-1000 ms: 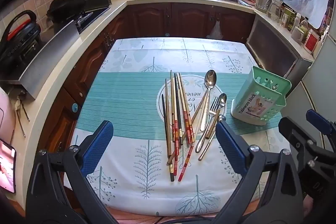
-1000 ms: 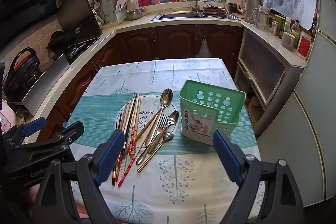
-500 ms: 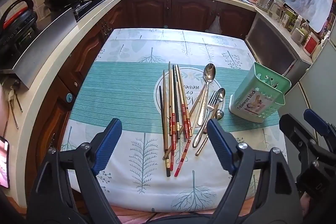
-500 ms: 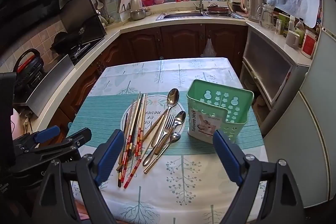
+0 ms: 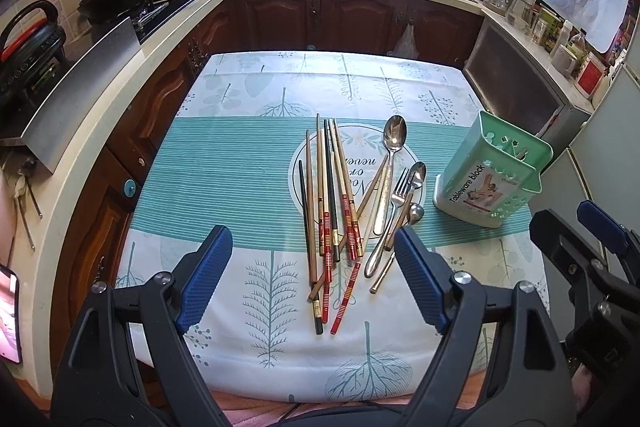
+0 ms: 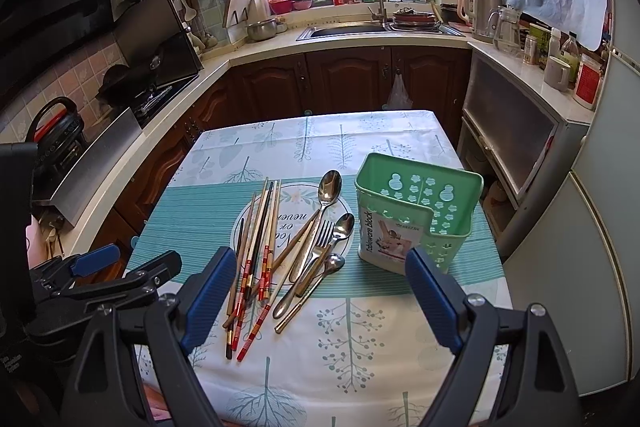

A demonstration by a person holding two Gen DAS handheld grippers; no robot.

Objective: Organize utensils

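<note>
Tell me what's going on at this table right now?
A person holds a two-finger tool in each hand above a table with a patterned cloth. Both the left tool and the right tool are open and empty. Chopsticks, spoons and a fork lie loose in a pile. The green utensil holder beside them appears empty, so sorting has not started.

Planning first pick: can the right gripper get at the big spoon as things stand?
Probably yes. The right gripper is open and empty, the big spoon lies on top of the pile, bowl clear. The holder stands off to its side; only a chopstick crosses near its handle.
</note>
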